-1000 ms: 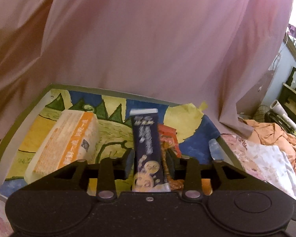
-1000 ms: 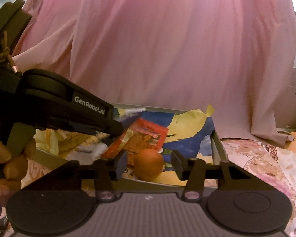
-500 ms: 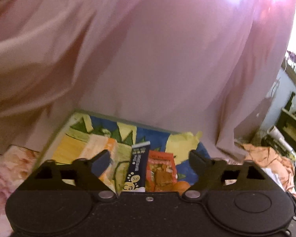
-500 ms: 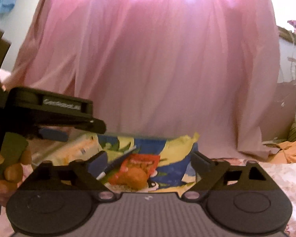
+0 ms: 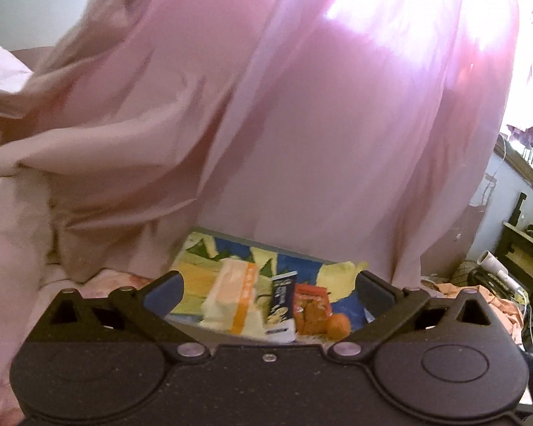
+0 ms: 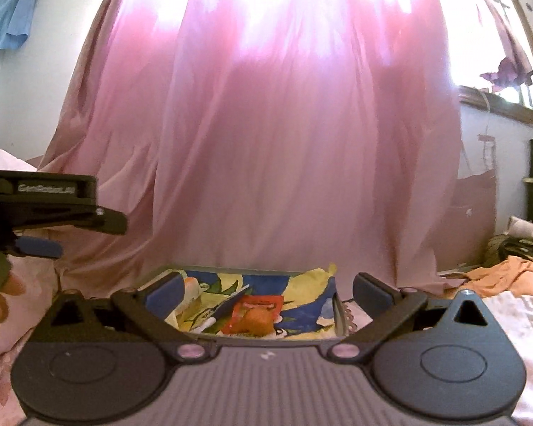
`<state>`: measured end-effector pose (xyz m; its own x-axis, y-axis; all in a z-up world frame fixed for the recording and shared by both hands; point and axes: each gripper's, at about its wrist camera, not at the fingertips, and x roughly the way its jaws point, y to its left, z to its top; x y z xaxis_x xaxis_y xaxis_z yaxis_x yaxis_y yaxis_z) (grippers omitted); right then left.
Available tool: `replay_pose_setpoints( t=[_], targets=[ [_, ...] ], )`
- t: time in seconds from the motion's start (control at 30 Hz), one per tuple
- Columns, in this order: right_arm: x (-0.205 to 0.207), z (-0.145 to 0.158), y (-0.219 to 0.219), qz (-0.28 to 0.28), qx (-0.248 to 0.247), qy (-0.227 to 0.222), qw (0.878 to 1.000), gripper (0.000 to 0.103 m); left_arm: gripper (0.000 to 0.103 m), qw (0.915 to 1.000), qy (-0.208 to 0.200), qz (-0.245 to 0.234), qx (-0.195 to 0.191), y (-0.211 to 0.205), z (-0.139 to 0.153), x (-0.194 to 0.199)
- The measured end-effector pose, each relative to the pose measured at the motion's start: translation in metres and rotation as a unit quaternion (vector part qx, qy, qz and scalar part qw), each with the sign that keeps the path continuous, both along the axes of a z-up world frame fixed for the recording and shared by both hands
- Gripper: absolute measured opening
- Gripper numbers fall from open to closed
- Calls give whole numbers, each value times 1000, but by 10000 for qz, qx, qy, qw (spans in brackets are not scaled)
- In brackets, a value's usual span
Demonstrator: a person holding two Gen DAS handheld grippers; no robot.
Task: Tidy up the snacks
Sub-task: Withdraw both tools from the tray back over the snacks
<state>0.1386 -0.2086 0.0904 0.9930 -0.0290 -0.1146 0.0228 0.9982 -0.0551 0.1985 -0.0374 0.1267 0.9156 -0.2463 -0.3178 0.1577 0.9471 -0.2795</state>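
Left gripper (image 6: 39, 245) side: blurred white "GenRobot.ai" lettering. Dark blue snack packet (image 5: 281, 307): print too blurred to read.

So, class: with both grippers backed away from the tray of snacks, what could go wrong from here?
1. The orange sits loose by the tray's near edge; it might roll out.
2. The dark packet lies crowded against the red packet; regrasping one could shift both.

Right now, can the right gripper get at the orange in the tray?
Probably yes. The right gripper is open and empty, the orange lies uncovered ahead of it at the tray's near edge.
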Motion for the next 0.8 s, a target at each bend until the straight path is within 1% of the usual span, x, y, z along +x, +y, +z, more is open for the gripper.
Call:
replay_pose_setpoints(
  t=[0.1, 0.17, 0.3, 0.4, 0.63, 0.8],
  targets=[
    [-19, -3, 9, -13, -4, -26, 10000, 103, 102, 9999, -49, 59, 95, 12, -3, -23],
    [-32, -6, 16, 2, 2, 4, 10000, 103, 102, 9997, -57, 69, 228, 20, -7, -37],
    [-53, -17, 25, 21, 43, 114, 9999, 103, 102, 9989, 32, 79, 470, 35, -18, -58],
    [-65, -27, 31, -1, 103, 277, 9996, 103, 102, 9980, 162, 97, 597, 47, -29, -69],
    [-86, -49, 45, 72, 27, 778, 9969, 103, 102, 9958, 476, 83, 780, 66, -55, -92],
    [-96, -64, 61, 208, -28, 1152, 9931, 103, 102, 9917, 774, -22, 1023, 74, -76, -104]
  ],
)
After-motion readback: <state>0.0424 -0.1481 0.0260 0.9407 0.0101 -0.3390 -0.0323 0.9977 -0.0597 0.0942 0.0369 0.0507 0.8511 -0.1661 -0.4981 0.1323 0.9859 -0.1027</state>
